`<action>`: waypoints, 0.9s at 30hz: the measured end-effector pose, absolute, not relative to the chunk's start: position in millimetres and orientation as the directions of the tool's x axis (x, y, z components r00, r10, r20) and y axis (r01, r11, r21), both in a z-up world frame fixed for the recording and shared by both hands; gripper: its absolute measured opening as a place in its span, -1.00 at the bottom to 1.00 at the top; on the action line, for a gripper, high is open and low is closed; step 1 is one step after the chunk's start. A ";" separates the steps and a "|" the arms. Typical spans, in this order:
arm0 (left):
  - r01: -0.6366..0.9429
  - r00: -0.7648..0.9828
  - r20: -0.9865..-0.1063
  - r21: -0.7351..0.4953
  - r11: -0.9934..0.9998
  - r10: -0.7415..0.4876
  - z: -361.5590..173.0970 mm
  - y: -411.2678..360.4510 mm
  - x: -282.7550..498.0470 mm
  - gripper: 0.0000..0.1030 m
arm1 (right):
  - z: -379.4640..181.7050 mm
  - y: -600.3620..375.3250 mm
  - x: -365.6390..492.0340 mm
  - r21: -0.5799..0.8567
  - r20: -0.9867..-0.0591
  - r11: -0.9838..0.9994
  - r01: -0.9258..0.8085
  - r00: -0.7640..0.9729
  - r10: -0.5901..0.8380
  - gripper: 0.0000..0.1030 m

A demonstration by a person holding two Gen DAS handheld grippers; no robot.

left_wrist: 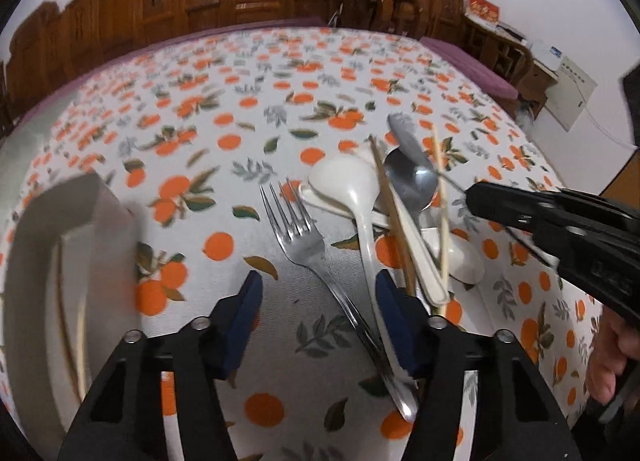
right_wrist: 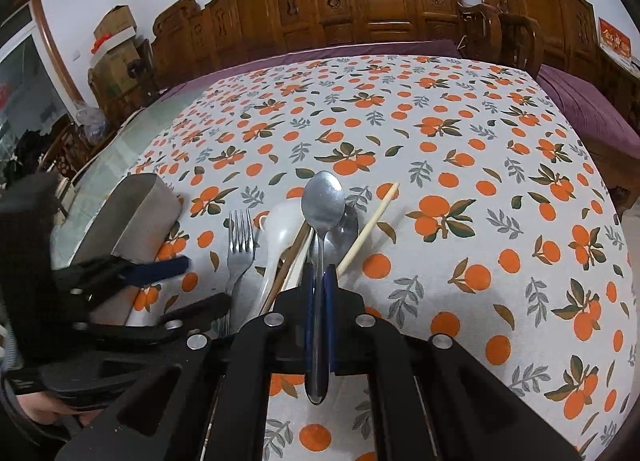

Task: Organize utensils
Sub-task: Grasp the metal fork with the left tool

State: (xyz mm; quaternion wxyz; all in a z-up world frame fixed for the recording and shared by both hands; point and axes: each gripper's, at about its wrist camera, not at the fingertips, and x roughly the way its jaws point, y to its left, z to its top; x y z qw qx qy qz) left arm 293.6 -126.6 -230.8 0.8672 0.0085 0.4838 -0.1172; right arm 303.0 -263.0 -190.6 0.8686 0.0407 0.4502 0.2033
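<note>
Orange-print tablecloth (right_wrist: 460,165) before carved wooden panelling (right_wrist: 360,1). Right gripper (right_wrist: 319,273) clamped on metal spoon (right_wrist: 322,205), bowl jutting beyond fingertips. Left gripper (left_wrist: 318,285) spread wide over fork (left_wrist: 298,229); utensil pile (left_wrist: 396,197) just beyond.

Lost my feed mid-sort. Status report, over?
Right hand-held gripper shut on metal spoon, lifted above the pile. Left hand-held gripper open over fork and white ladle. Holder stands left; nothing blocking.
</note>
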 end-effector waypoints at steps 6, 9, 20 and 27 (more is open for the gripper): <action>0.205 0.512 -0.849 -0.029 0.978 -0.133 -238.4 -137.0 295.9 -0.44 | -190.9 -255.9 302.5 0.252 -0.768 0.908 -0.333 0.502 0.397 -0.87; 0.221 0.514 -0.846 -0.030 0.975 -0.143 -237.8 -137.1 293.7 -0.73 | -190.3 -252.9 301.9 0.253 -0.768 0.906 -0.339 0.500 0.401 -0.87; 0.217 0.532 -0.832 -0.042 0.975 -0.154 -222.1 -105.0 283.2 -0.89 | -187.2 -233.4 298.3 0.242 -0.766 0.897 -0.369 0.496 0.410 -0.87; 0.228 0.569 -0.806 -0.033 0.973 -0.161 -199.0 -93.7 269.3 -0.89 | -176.9 -220.9 287.3 0.230 -0.752 0.886 -0.402 0.505 0.424 -0.87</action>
